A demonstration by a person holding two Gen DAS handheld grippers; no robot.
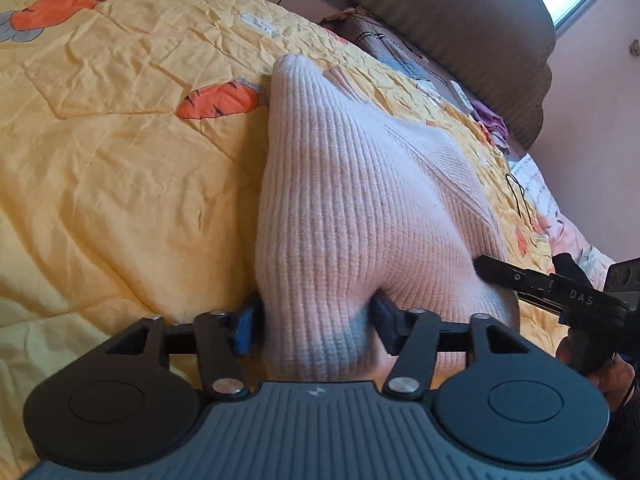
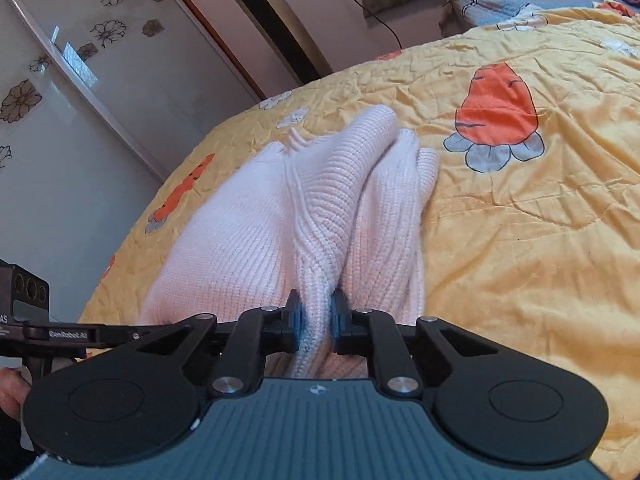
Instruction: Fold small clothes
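Note:
A pale pink ribbed knit sweater (image 1: 340, 184) lies bunched on a yellow quilt (image 1: 100, 140) printed with carrots. My left gripper (image 1: 316, 320) is shut on a thick fold at the sweater's near edge, and the knit fills the space between its blue pads. The right gripper's finger (image 1: 492, 270) reaches into the sweater from the right. In the right wrist view the sweater (image 2: 248, 232) runs away from me in ridges, and my right gripper (image 2: 316, 316) is shut on a narrow twisted seam fold. The left gripper's body (image 2: 40, 334) shows at the left edge.
A padded headboard (image 1: 460, 20), a pillow (image 1: 392, 48), a white remote (image 1: 458, 94) and a purple cloth (image 1: 490, 118) sit beyond the sweater. A glossy wardrobe (image 2: 80, 100) and a tall air conditioner (image 2: 272, 20) stand past the bed's edge. The quilt (image 2: 520, 260) spreads wide to the right.

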